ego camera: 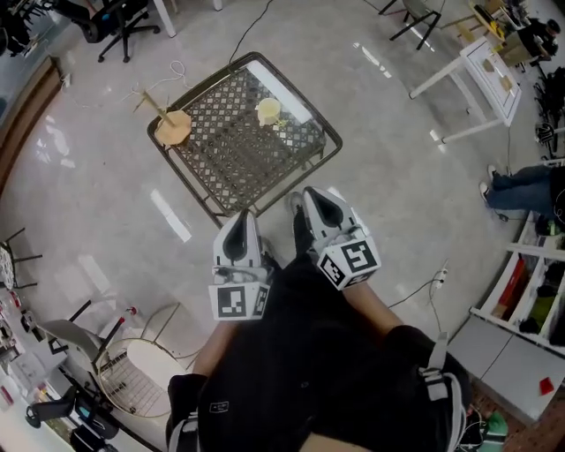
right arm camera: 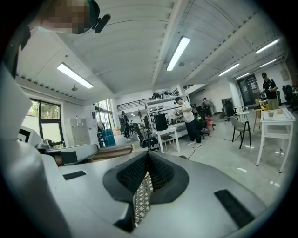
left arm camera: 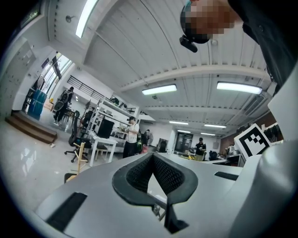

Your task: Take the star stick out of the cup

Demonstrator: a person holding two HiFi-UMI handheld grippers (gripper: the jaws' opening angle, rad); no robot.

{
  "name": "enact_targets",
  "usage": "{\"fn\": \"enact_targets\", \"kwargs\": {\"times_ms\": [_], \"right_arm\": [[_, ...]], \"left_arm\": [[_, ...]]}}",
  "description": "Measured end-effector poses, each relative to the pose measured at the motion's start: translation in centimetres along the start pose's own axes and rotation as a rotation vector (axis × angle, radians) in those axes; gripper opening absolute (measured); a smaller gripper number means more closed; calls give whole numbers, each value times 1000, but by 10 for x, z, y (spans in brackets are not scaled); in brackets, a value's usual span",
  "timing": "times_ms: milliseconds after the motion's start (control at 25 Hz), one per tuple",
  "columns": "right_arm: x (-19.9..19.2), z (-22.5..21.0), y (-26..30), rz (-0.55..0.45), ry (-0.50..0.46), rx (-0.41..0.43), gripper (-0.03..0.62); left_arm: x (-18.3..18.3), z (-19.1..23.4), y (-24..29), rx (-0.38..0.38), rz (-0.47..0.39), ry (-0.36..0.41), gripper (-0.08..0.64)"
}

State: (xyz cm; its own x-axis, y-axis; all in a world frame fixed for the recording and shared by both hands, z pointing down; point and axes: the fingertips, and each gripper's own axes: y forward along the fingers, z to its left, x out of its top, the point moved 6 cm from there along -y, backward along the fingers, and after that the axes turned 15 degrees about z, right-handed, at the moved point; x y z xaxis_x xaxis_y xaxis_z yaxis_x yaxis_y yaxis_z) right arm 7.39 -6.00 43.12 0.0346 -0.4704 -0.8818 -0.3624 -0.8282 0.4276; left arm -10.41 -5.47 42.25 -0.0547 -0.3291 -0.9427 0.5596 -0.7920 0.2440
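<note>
A pale yellow cup (ego camera: 267,111) stands on the far part of a dark metal mesh table (ego camera: 231,150); I cannot make out a star stick in it from here. A round wooden base with an upright stick (ego camera: 171,125) sits at the table's left corner, and its stick (left arm camera: 80,158) also shows in the left gripper view. My left gripper (ego camera: 243,219) (left arm camera: 152,155) and right gripper (ego camera: 312,194) (right arm camera: 148,153) hang side by side near the table's front edge, well short of the cup. Both have their tips together with nothing between them.
A white table (ego camera: 481,66) stands at the upper right and white shelves (ego camera: 530,309) at the right edge. A wire chair (ego camera: 132,371) is at the lower left, an office chair (ego camera: 124,22) at the top left. Cables lie on the glossy floor.
</note>
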Motion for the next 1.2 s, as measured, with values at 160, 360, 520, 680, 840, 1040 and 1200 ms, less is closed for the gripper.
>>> {"fn": "enact_targets", "kwargs": {"times_ms": [160,360,520,680,840,1040,1200], "right_arm": [[10,-18,35,31,-26,51,9],[26,-45,83,83,-87,77,9],[33,-72,117,122,-163,88,9],[31,-96,153,214,-252,124,9],[17,-110,190,348,-403,135,11],[-9,-120,232,496,-706,109,19],[-34,-127,259,582,-906,106,49]], "left_arm": [[7,11,20,63,-11,1,15],[23,29,53,124,-10,-18,15],[33,33,82,172,-19,-23,15],[36,32,109,209,-13,-49,15],[38,37,129,238,-6,-62,15],[43,47,146,277,-3,-95,15],[41,58,155,305,7,-107,15]]}}
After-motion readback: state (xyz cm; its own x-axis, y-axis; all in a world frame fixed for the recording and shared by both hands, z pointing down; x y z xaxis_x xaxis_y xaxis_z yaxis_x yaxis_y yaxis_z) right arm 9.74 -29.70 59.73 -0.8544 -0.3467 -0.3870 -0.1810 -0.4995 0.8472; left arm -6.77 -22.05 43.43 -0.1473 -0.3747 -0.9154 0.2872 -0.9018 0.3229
